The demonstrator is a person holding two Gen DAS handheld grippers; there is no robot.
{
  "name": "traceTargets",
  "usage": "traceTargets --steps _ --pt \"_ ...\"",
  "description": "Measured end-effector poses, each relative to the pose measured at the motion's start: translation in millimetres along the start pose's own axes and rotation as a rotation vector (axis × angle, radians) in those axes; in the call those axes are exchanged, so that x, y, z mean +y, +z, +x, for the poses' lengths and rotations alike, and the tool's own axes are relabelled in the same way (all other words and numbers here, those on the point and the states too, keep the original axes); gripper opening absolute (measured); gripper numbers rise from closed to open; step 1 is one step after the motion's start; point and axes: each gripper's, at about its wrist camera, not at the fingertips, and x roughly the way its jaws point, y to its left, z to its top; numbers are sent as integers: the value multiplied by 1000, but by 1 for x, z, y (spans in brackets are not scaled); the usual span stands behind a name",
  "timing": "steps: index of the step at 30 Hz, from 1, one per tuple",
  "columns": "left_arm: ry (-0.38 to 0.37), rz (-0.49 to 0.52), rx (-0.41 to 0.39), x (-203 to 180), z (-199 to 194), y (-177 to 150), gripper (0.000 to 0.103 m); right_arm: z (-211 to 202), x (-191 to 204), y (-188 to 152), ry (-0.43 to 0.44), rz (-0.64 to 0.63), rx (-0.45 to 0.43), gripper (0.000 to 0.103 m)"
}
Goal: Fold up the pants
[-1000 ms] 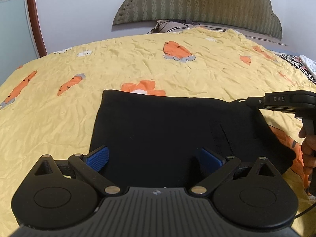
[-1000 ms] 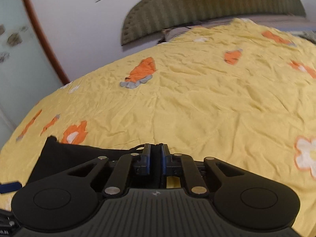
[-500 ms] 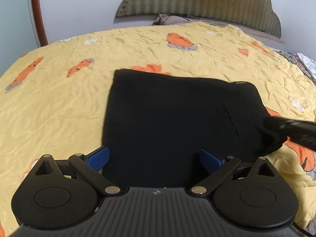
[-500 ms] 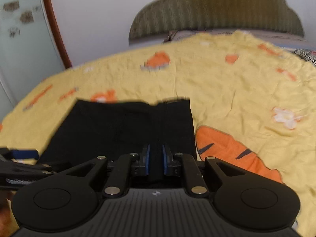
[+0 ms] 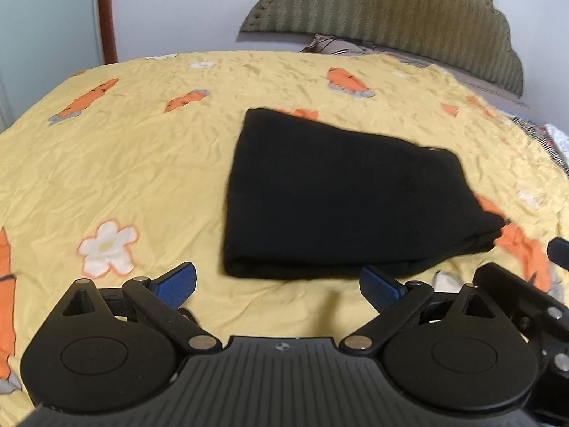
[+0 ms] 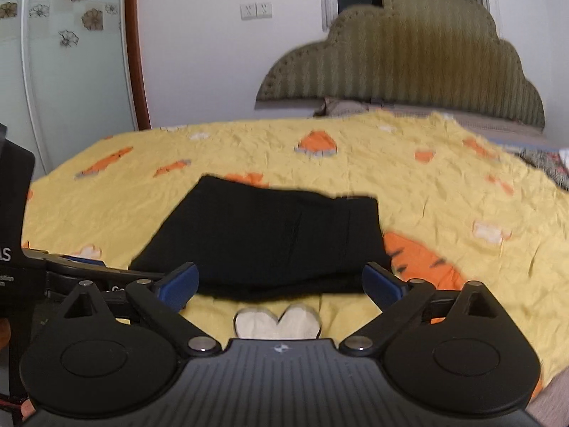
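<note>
The black pants (image 5: 341,192) lie folded into a compact rectangle on the yellow bedspread (image 5: 124,163). They also show in the right wrist view (image 6: 270,235). My left gripper (image 5: 279,283) is open and empty, pulled back just short of the near edge of the pants. My right gripper (image 6: 281,281) is open and empty, its blue fingertips (image 6: 179,281) level with the near edge of the pants. Neither gripper touches the cloth.
The bedspread has orange carrot and white flower prints. A padded green headboard (image 6: 402,64) and pillows stand at the far end. The right gripper's body (image 5: 533,306) shows at the left wrist view's right edge. The left gripper's body (image 6: 14,213) shows at the right wrist view's left edge.
My right gripper has opened and let go of the pants. Both grippers have pulled back toward me, so the folded pants now lie farther ahead on the bed.
</note>
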Motion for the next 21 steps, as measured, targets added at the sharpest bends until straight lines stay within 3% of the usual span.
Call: traceTargets --steps 3,13,21 --pt "22 -2 22 3 4 -7 100 6 1 -7 15 39 49 99" --pt "50 34 15 0 -1 -21 100 4 7 -20 -5 2 73 99" --pt "73 22 14 3 10 -35 100 30 1 -41 2 -25 89 99"
